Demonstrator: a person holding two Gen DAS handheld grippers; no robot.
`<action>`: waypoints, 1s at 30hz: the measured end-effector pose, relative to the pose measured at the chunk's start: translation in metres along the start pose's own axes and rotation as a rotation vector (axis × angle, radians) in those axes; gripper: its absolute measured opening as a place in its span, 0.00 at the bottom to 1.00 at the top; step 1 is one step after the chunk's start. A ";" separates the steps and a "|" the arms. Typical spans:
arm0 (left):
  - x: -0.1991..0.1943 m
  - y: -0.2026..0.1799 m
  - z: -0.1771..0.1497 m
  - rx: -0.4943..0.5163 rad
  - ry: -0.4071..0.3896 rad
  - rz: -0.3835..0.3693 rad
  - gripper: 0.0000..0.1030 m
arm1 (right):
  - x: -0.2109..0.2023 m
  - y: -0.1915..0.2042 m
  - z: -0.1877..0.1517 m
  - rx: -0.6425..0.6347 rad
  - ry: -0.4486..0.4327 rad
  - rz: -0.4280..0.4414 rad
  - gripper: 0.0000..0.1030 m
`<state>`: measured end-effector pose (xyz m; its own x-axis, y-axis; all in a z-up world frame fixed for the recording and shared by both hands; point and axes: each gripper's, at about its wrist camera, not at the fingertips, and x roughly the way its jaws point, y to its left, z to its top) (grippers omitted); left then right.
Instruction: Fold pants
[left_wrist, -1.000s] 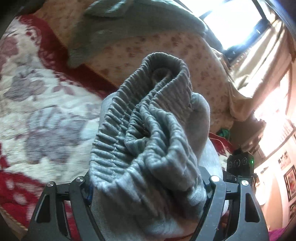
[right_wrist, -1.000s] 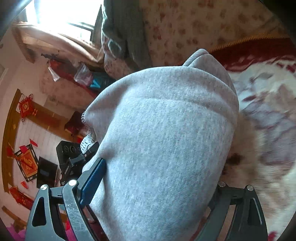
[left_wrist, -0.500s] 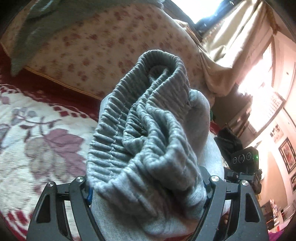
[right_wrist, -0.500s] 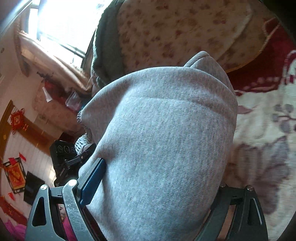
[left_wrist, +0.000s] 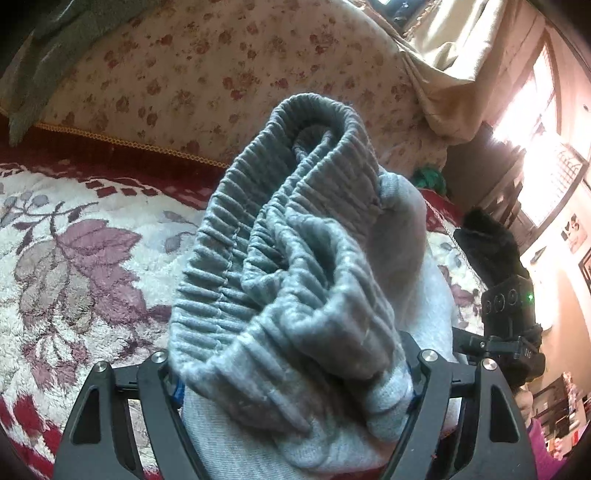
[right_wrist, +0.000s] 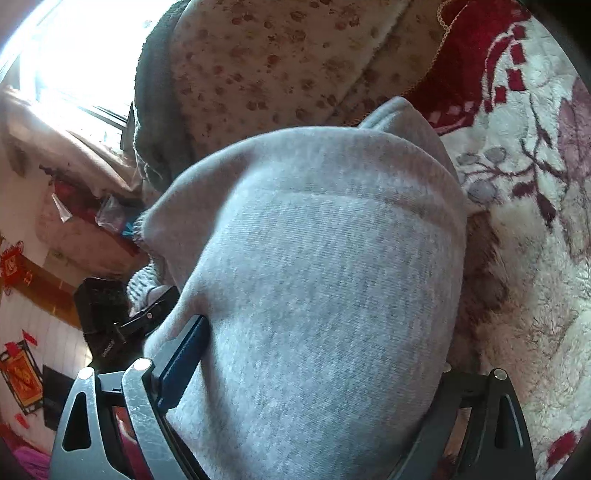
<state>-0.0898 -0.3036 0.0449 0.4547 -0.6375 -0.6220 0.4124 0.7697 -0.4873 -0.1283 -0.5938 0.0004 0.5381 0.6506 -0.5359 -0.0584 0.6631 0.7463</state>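
- My left black two-finger gripper (left_wrist: 295, 402) is clenched on the soft grey fleece pants (left_wrist: 295, 280), a thick wad bunched between its fingers with the ribbed elastic waistband (left_wrist: 258, 229) bulging up in front of the lens, just as it did a second ago.
- My right black two-finger gripper (right_wrist: 295, 424) grasps the same pants by a smooth, plain fold (right_wrist: 325, 280) that fills most of its view; the grip has not changed.
- The pants hang clear of the plush cream blanket with purple leaves and red border (left_wrist: 74, 266), which lies below them in both views.
- What differs is the backdrop: over the last second the floral blanket has slid down the left view, and the beige rose-print cushion (left_wrist: 207, 74) now fills its upper part.
- In the right view the same cushion (right_wrist: 280, 62) has grown to take the top, with the dark grey knitted cloth (right_wrist: 155, 110) beside it.
- Farthest off, the bright window (right_wrist: 62, 51) glares at the upper left.
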 end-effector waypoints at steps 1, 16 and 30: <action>0.001 0.001 0.000 -0.004 0.007 -0.001 0.81 | 0.000 -0.002 0.000 0.009 0.003 -0.004 0.95; -0.019 -0.002 -0.003 0.034 -0.014 0.145 0.93 | -0.029 0.014 -0.004 -0.001 -0.009 -0.194 1.00; -0.065 -0.034 0.004 0.148 -0.141 0.327 0.93 | -0.051 0.071 -0.009 -0.132 -0.080 -0.244 1.00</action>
<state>-0.1300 -0.2885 0.1037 0.6813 -0.3652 -0.6343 0.3323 0.9265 -0.1766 -0.1676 -0.5758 0.0771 0.6141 0.4377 -0.6567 -0.0251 0.8425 0.5380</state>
